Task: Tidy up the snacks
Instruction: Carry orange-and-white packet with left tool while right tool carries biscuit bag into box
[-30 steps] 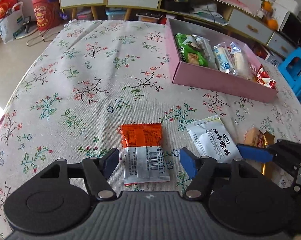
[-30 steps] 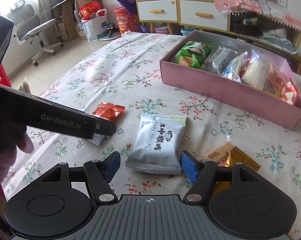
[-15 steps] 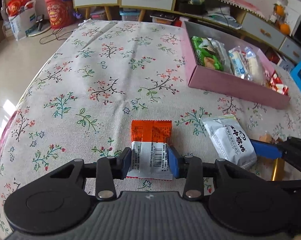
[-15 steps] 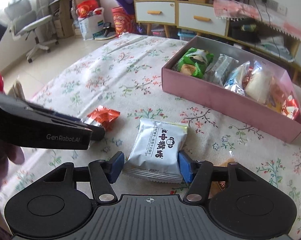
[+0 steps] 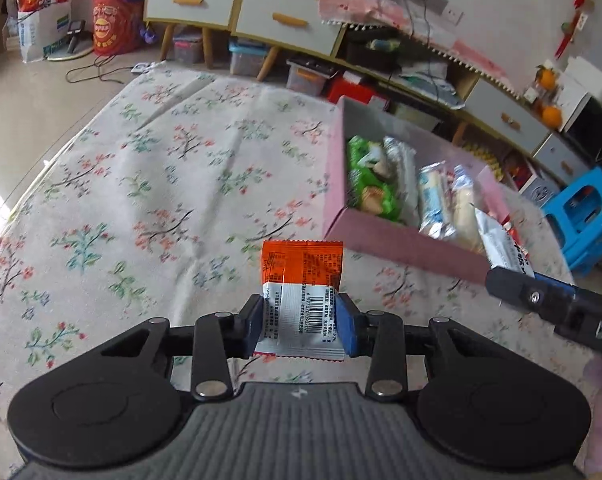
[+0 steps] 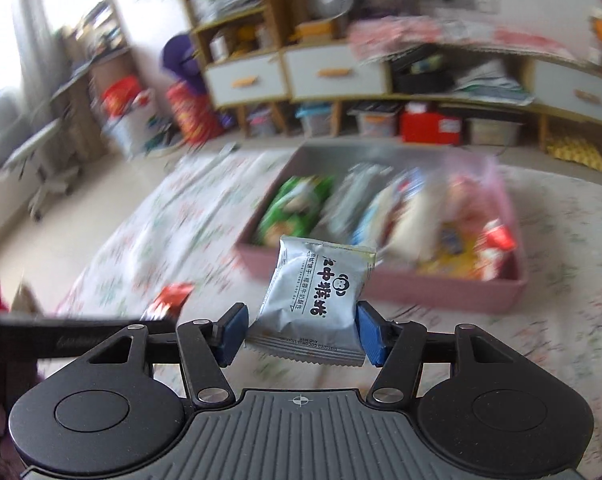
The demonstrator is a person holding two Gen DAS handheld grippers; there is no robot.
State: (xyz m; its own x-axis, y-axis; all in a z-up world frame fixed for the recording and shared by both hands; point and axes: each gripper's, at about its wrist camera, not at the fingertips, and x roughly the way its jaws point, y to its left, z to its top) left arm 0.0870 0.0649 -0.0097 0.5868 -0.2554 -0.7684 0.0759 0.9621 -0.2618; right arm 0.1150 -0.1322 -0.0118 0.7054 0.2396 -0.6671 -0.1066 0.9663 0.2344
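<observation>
- Left gripper [image 5: 301,326]: both blue pads are pressed against the lower, white half of one orange-and-white snack packet [image 5: 302,296], which stands upright between them with its orange end uppermost and its barcode side toward the camera.
- Right gripper [image 6: 299,336]: the fingers are closed in on one silver snack packet [image 6: 319,298], printed with black characters and a small monkey face; the packet is raised clear of the cloth and tilts slightly to the right.
- In the left wrist view, the right gripper's black finger enters from the right edge, and the silver packet shows above the near right corner of the pink box [image 5: 401,246].
- In the right wrist view, the left gripper's dark finger crosses the lower left, with the orange packet just above it.
- Pink box: one, open-topped, lying on the floral tablecloth [image 5: 161,184] ahead of both grippers. The orange packet is near the box's front left corner.
- Box contents: one green packet [image 5: 367,184] at the left end, followed by several pale and red wrappers in a row; the exact count cannot be told through the blur.
</observation>
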